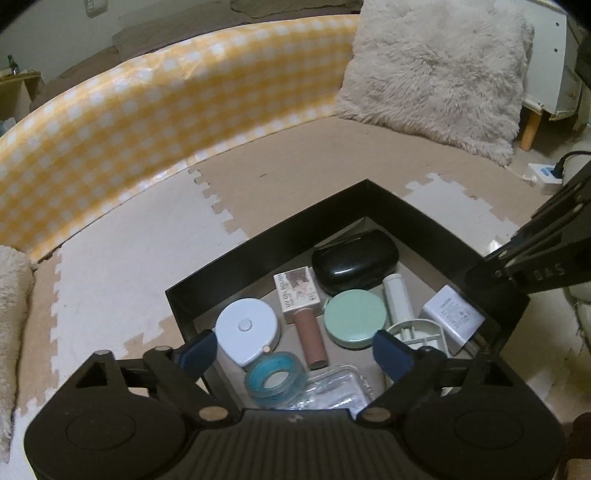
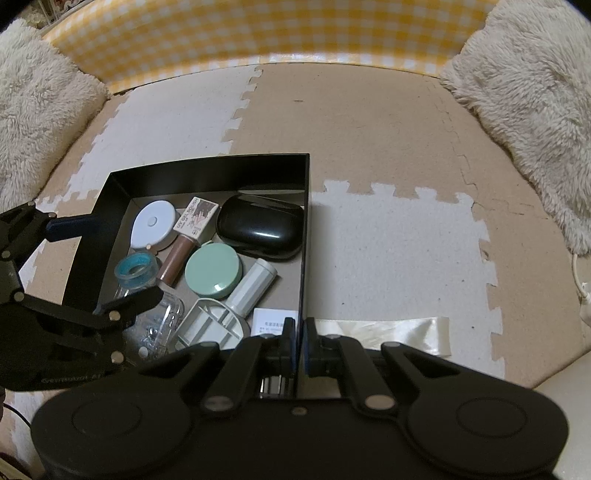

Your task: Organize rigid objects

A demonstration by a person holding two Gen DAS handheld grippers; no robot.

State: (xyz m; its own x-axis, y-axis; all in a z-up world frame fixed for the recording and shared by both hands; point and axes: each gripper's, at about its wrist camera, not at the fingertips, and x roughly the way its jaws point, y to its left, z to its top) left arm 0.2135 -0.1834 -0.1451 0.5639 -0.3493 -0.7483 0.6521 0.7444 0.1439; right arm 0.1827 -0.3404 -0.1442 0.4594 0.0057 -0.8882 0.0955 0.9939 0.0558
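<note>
Left wrist view, left gripper [image 1: 295, 350]: its jaws are standing wide apart with nothing between the two blue pads [image 1: 197, 349]; no earlier picture is given to compare.
Left wrist view, container: one black square open-topped cardboard box [image 1: 365, 192] is lying ahead of and below the jaws, on the beige and white foam puzzle floor mat [image 1: 122, 258].
Left wrist view, count in the box: one white teardrop-shaped plastic case [image 1: 246, 330] is sitting just ahead of the left pad; one teal roll of tape [image 1: 272, 380] is lying between the pads; one clear plastic packet [image 1: 334, 391] is lying beside it; one brown nail-polish tube with a white UV gel label box [image 1: 299, 295] is lying straight ahead; one round mint-green compact [image 1: 355, 317], one glossy black oval case [image 1: 354, 267], one pale green cylinder on a ribbed base [image 1: 397, 299] and one white charger plug [image 1: 452, 314] are lying toward the right pad.
Left wrist view, other tool: the right gripper's black linkage is showing at the box's right wall.
Right wrist view, right gripper [image 2: 300, 345]: its jaws are pressing together on the box's near right wall, one pad inside and one outside.
Right wrist view, beside the jaws: one cream satin ribbon strip [image 2: 399, 332] is lying just right of them, outside the box.
Right wrist view, surroundings: two fluffy cream cushions [image 2: 535, 110] are flanking one yellow checked panel [image 2: 277, 33].
</note>
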